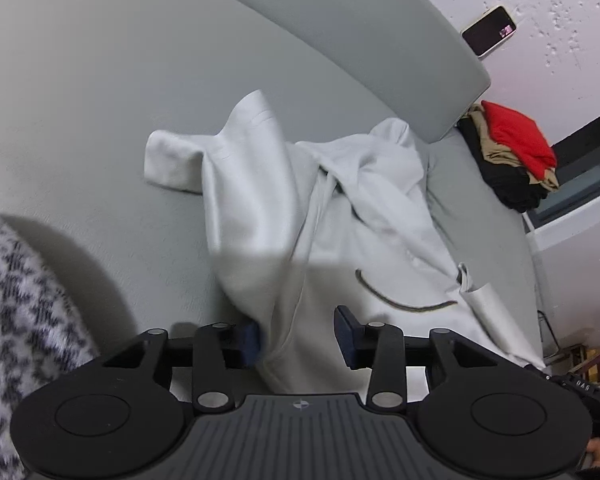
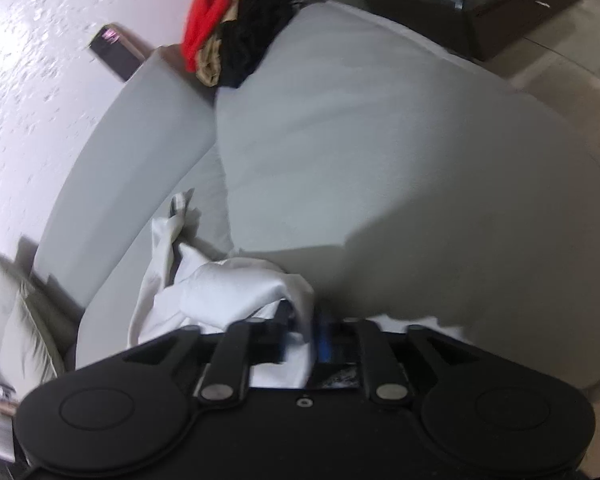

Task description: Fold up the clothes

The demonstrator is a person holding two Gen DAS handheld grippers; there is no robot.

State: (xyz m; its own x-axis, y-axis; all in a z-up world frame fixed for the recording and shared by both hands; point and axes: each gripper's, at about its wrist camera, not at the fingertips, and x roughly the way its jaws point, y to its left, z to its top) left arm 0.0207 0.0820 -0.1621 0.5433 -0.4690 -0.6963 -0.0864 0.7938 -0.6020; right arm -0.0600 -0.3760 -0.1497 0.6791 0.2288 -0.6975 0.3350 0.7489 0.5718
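Observation:
A white hoodie [image 1: 260, 200] lies crumpled on the grey sofa seat [image 1: 80, 120], one sleeve stretched to the left and a dark curved mark on its front. My left gripper [image 1: 300, 338] is open low over its near edge, and a fold of the fabric runs between the two blue-padded fingers [image 1: 346, 336]. In the right wrist view the same hoodie [image 2: 220, 292] is bunched and lifted. My right gripper [image 2: 304, 332] is shut on a fold of it, and the cloth hides most of the left finger.
A stack of folded clothes [image 1: 512, 152], red on tan on black, sits at the sofa's far end and shows again as the stack [image 2: 236, 20]. A phone [image 1: 490, 30] leans on the wall above the backrest [image 1: 340, 40]. A patterned sleeve [image 1: 16, 320] is at left. A dark table [image 2: 500, 4] stands beyond the sofa.

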